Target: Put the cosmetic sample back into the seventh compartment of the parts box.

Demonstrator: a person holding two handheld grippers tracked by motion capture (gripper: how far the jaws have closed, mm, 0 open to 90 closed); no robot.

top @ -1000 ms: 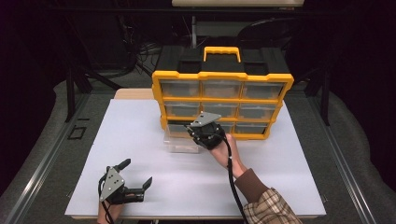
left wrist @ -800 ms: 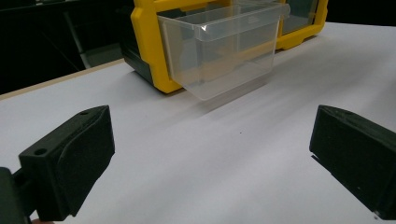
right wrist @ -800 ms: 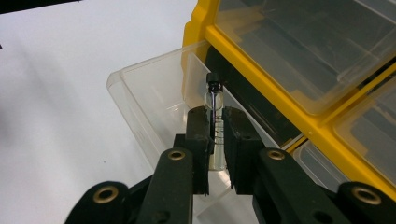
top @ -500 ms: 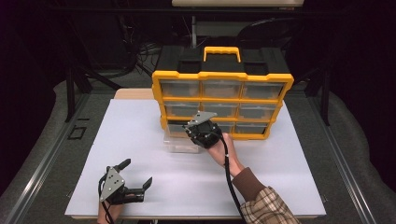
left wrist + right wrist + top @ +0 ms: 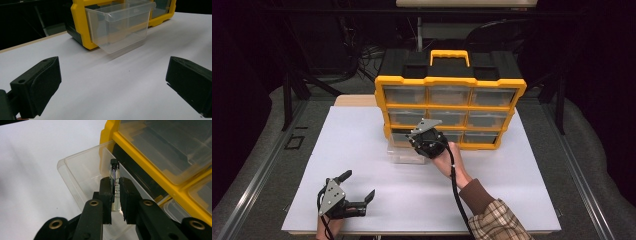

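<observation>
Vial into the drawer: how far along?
Done: the clear drawer is pulled out of the yellow organizer. In hand: the right gripper clamps the vial above that drawer. Left: release it inside, push the drawer shut. The left gripper rests open on the table.

R gripper [image 5: 419,137] fingers clamped, arm outstretched; L gripper [image 5: 357,192] fingers wide apart.

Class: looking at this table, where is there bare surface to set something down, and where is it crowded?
Free: the white table sheet right of the person's sleeve, and the wide left stretch between the yellow drawer organiser and the open left gripper. Crowded: around the pulled-out clear plastic drawer, where the right gripper holds a small glass vial.
</observation>
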